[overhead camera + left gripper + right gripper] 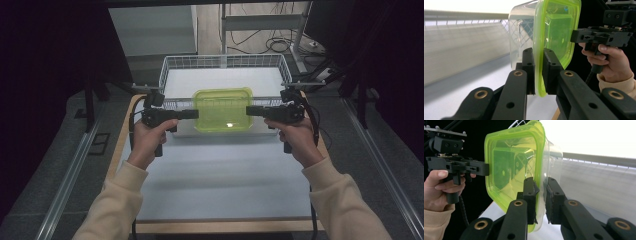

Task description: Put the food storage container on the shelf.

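Observation:
A clear plastic container with a lime-green lid [223, 109] hangs in the air over the near rim of the wire basket [170, 67]. My left gripper [197, 114] is shut on the lid's left edge, and my right gripper [248, 110] is shut on its right edge. In the left gripper view the lid's rim [539, 75] is clamped between the black jaws, with the other gripper [574, 36] at the far edge. In the right gripper view the jaws clamp the lid's rim [540, 195], with the left gripper [487, 168] opposite.
The white wire basket holds only a white liner. The white table top [220, 175] has a wooden border [225, 226]. A metal frame and loose cables [280, 45] lie beyond the basket. Dark curtains stand at both sides.

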Tool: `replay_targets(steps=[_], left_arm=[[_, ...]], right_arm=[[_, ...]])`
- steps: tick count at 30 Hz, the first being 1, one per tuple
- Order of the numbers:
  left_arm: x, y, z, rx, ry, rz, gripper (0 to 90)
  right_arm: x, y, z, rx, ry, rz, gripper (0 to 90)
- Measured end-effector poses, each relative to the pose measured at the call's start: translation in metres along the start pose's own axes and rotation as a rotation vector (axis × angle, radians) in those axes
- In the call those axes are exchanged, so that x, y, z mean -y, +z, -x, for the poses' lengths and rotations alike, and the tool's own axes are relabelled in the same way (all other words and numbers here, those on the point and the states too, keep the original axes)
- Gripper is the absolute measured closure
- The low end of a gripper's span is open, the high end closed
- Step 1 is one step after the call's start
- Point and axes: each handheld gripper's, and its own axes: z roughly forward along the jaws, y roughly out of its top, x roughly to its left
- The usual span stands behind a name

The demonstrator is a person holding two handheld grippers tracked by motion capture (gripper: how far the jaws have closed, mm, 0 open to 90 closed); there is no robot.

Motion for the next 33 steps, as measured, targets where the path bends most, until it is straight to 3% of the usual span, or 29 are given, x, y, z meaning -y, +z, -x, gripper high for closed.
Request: replay_targets(steps=[11,20,28,33], left_arm=[[-0.033,0.002,-0.006,-0.004,-0.005,0.001,82.1],[-0.065,0.008,-0.014,-0.049,-0.006,-0.002,81.8],[-0.088,0.026,-0.027,-0.074,-0.018,-0.024,81.4],[-0.093,0.037,-0.037,-0.069,-0.039,-0.029,81.1]], right_arm=[[-0.028,0.005,0.007,0.001,0.006,0.010,80.1],[-0.055,0.016,0.015,0.015,0.017,0.015,80.1],[-0.071,0.024,0.034,0.036,0.058,0.027,80.1],[-0.074,0.028,0.045,0.046,0.084,0.020,79.9]])
